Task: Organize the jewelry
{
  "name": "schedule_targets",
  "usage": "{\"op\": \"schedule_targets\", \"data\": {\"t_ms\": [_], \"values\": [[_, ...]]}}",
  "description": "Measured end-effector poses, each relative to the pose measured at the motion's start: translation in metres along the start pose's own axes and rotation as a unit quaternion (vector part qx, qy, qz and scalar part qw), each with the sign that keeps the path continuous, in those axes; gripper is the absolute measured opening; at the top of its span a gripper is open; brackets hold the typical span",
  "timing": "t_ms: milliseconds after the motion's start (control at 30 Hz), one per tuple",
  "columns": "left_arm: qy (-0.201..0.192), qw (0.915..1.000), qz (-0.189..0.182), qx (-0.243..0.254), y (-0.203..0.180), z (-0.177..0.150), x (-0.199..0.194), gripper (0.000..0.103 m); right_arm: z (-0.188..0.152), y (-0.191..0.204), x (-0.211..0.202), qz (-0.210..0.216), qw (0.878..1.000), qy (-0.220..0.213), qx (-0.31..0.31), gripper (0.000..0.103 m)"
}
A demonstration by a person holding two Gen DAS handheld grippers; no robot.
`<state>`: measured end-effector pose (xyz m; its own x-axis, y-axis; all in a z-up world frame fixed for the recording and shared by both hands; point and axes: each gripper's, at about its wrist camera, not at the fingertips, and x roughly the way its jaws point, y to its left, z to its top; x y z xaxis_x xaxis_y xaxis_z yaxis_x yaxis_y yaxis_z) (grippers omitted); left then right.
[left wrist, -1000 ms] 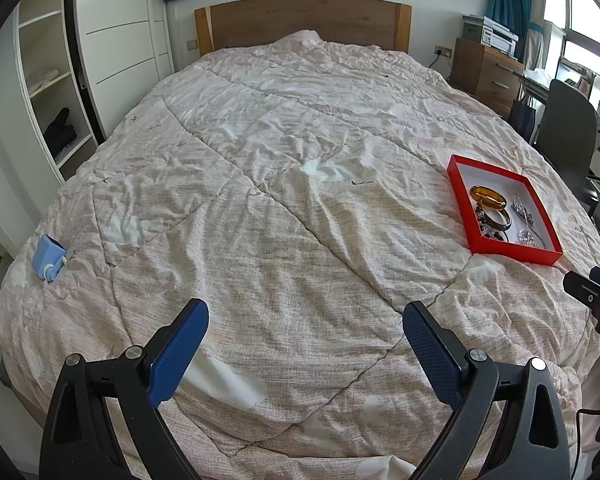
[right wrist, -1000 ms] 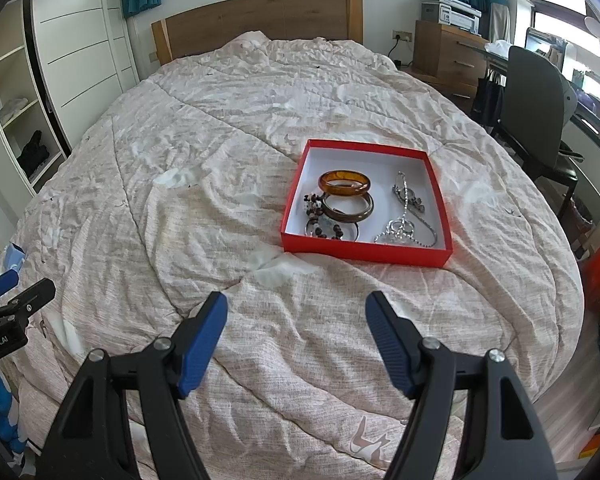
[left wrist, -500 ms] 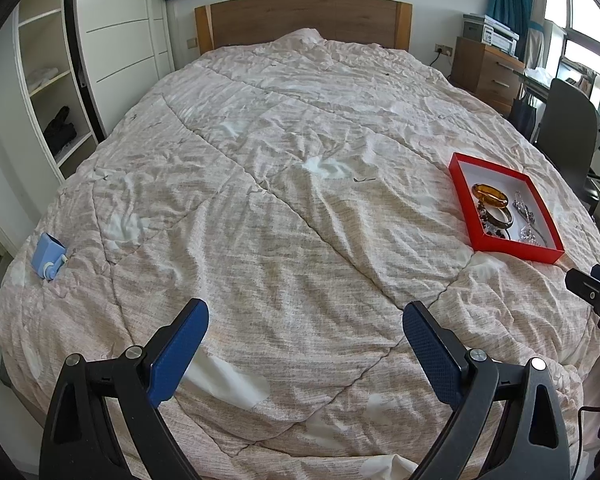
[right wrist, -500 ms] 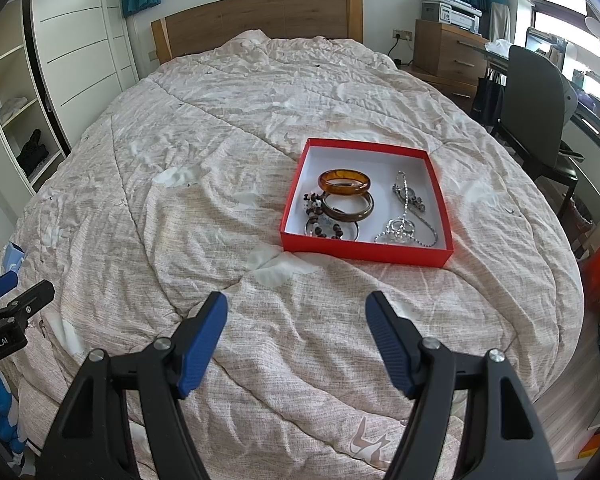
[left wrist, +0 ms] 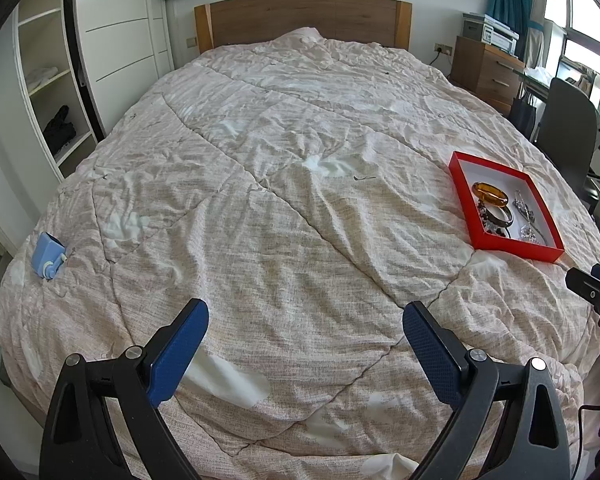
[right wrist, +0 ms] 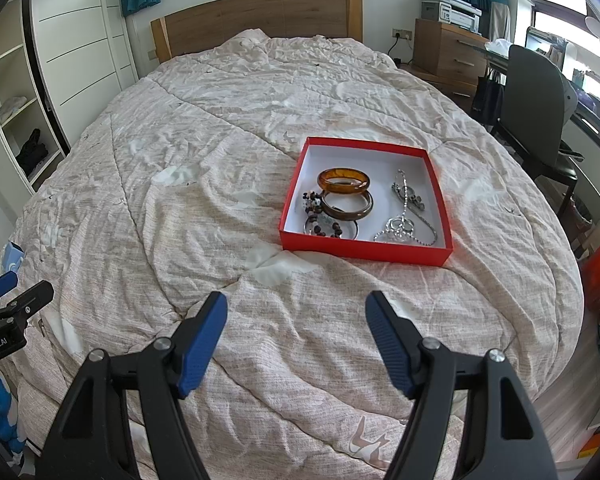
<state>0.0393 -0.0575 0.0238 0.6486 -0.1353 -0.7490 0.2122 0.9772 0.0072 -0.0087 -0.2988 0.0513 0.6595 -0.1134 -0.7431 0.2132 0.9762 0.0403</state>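
A red tray (right wrist: pixel 364 250) with a white inside lies on the bed; it also shows at the right of the left wrist view (left wrist: pixel 516 251). In it lie an amber bangle (right wrist: pixel 343 179), a brown bangle (right wrist: pixel 346 205), a dark bead bracelet (right wrist: pixel 320 220) and silver chains (right wrist: pixel 405 216). My right gripper (right wrist: pixel 296 316) is open and empty, above the quilt just short of the tray. My left gripper (left wrist: pixel 305 320) is open and empty over the quilt, far left of the tray.
A small blue box (left wrist: pixel 48 259) lies near the bed's left edge. The wrinkled quilt (left wrist: pixel 284 208) covers the whole bed. A wardrobe (left wrist: pixel 60 80) stands at the left, a dresser (right wrist: pixel 448 50) and a black chair (right wrist: pixel 536 108) at the right.
The left wrist view has shifted slightly, so the tray sits a little further right. The right gripper and the jewelry have not moved.
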Motion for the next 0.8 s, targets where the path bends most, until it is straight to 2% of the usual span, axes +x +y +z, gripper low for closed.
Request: {"op": "schedule_targets", "data": {"t_ms": [800], "values": [[0.007,1.0,0.002,-0.004,0.005,-0.0032,0.0021,0.097,0.0005,-0.0004,0.0002,0.0,1.0,0.0,0.0,0.07]]}}
